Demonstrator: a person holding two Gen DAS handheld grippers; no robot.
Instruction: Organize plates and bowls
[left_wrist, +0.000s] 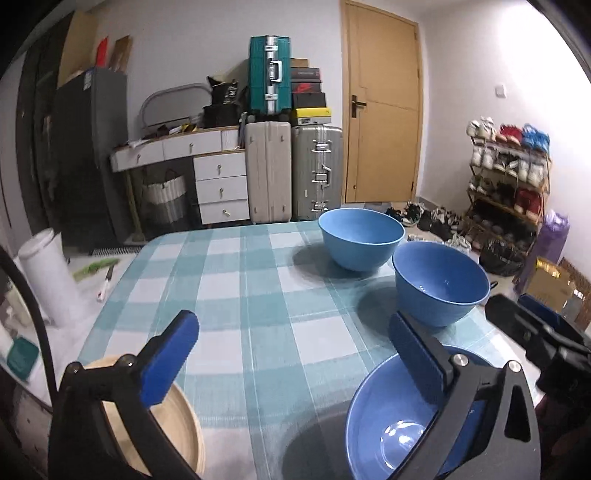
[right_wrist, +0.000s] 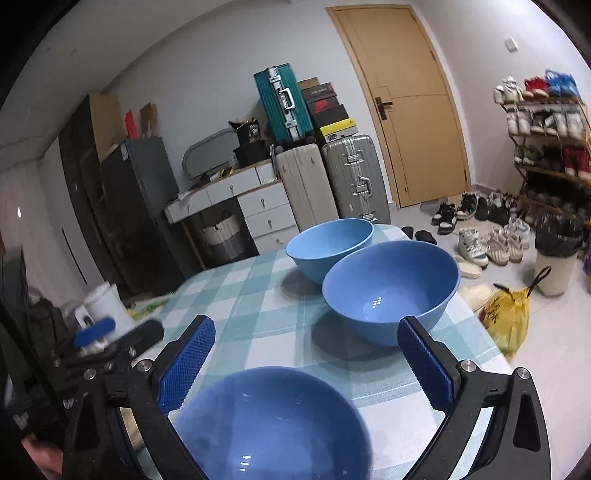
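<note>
On the left of the bench sits a wooden plate, and the left gripper hangs over the gap beside it with its fingers wide apart and holding nothing. To the right, three blue bowls line up, the near bowl, the middle bowl and the far bowl, maybe ready for stacking. The right gripper is spread wide above the near bowl, though I cannot tell if it touches; only the left view shows the plate.
</note>
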